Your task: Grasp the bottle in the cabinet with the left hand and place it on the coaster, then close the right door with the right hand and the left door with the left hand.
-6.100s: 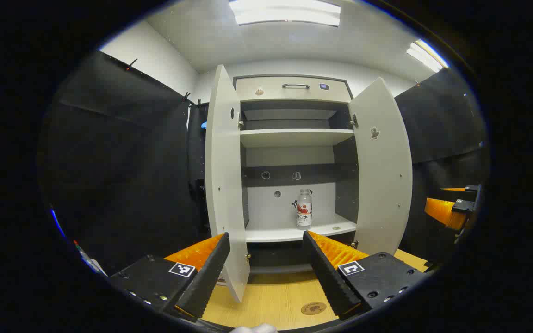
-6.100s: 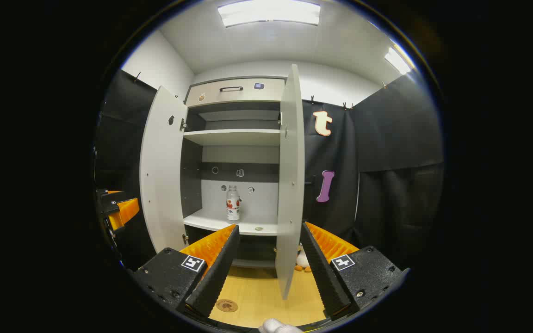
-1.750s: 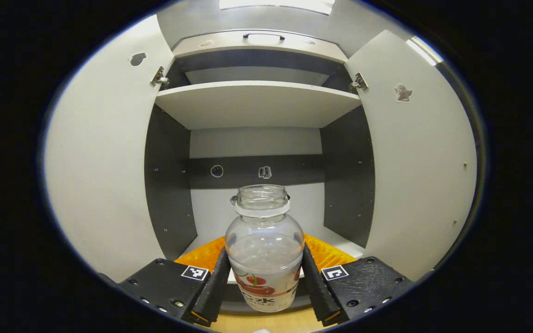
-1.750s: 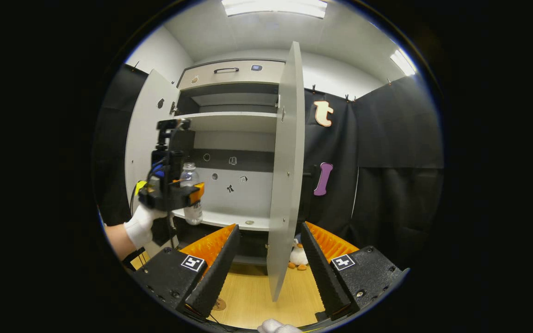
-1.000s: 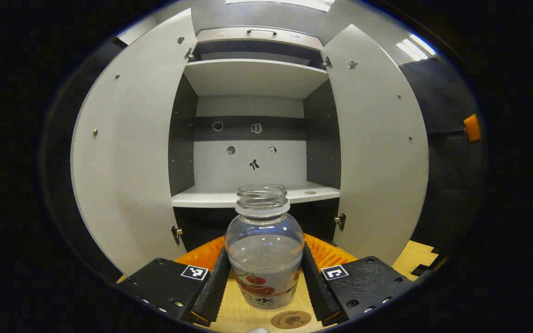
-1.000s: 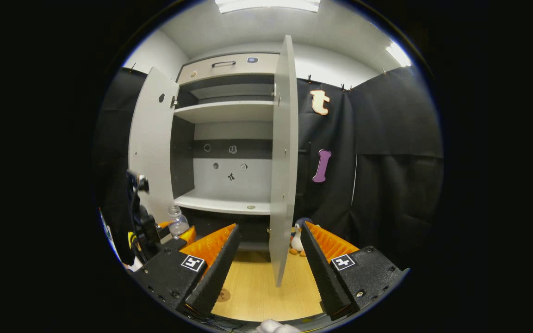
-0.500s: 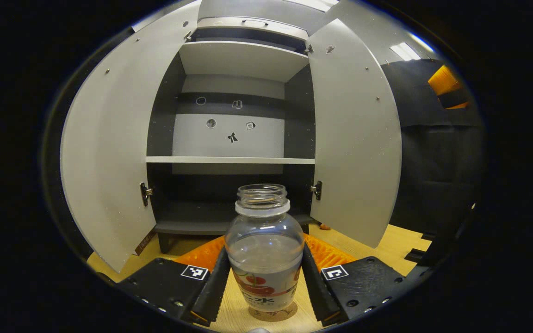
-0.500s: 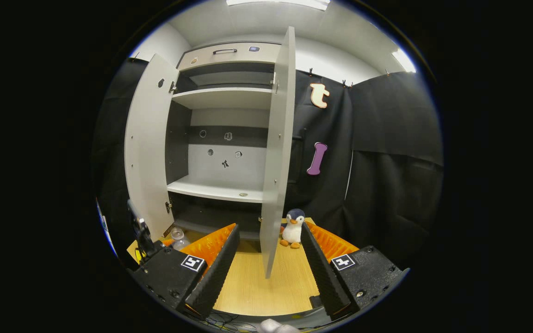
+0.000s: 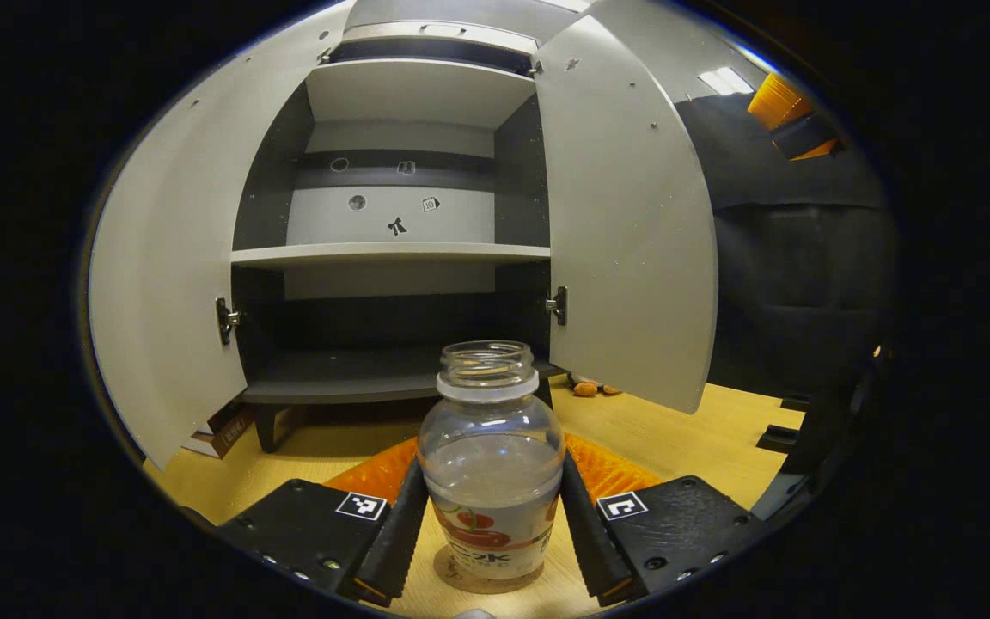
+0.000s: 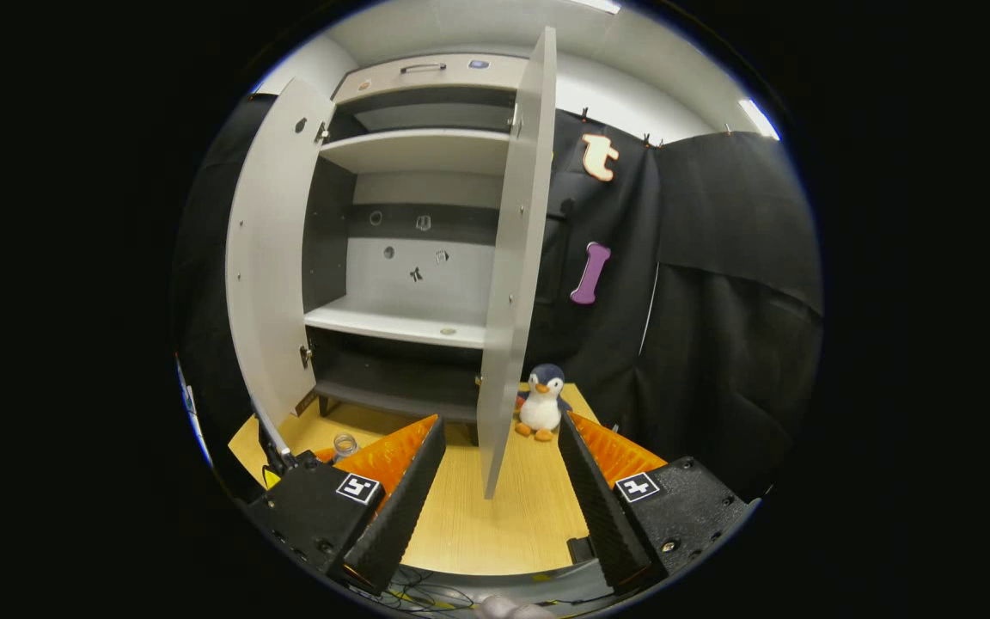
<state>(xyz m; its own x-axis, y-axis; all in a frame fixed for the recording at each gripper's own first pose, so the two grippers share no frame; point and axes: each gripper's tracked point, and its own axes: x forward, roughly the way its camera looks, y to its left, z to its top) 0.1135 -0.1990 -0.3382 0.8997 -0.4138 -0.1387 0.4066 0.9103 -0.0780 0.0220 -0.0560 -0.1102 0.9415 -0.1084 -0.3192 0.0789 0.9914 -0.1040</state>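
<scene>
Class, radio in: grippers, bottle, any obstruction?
Left gripper shut on bottle, over the coaster. Right gripper open, facing right door. Both doors open, nothing obstructing.

Clear bottle [image 9: 491,464], red-printed label

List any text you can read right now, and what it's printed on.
Bottle label: print partly hidden in the left gripper, unreadable.
Square markers on the left gripper and right gripper: coded patterns, no words.
Stickers on the cabinet back wall: too small to read.
Nothing is legible.
</scene>
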